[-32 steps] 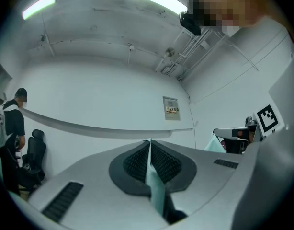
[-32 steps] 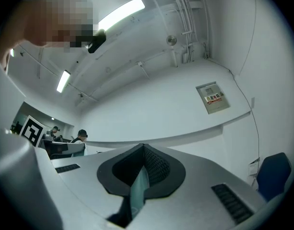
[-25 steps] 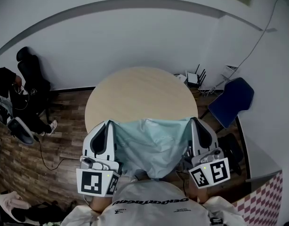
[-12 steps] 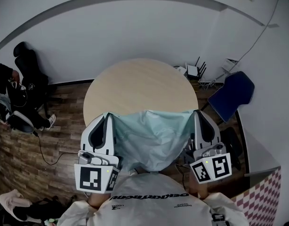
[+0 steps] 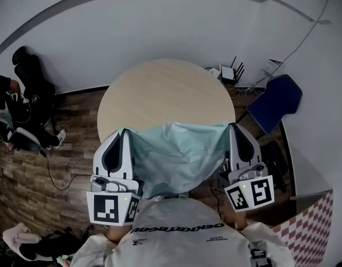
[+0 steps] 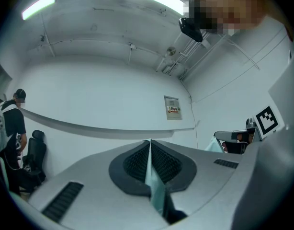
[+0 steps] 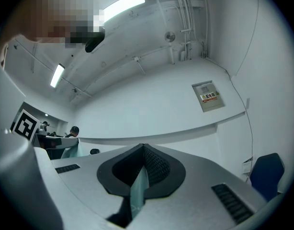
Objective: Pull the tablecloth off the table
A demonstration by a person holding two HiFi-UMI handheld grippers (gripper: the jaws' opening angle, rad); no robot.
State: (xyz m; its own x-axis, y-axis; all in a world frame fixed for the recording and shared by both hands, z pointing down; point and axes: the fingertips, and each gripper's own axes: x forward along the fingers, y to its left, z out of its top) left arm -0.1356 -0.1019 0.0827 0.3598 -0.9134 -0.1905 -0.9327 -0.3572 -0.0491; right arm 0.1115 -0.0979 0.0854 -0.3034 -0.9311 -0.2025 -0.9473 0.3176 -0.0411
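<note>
Both grippers, left [image 5: 125,133] and right [image 5: 231,128], clamped on cloth [image 5: 174,157] corners, cloth hanging off table's [image 5: 160,90] near edge, top bare; pull seems finished, next likely lowering it.

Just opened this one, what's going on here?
A person holds a gripper in each hand, and both are shut on a pale green tablecloth. The left gripper pinches one end and the right gripper the other. The cloth hangs spread between them, close to the person's body, by the near edge of the round table. Most of the tabletop lies bare, so the cloth looks nearly or fully pulled off.
</note>
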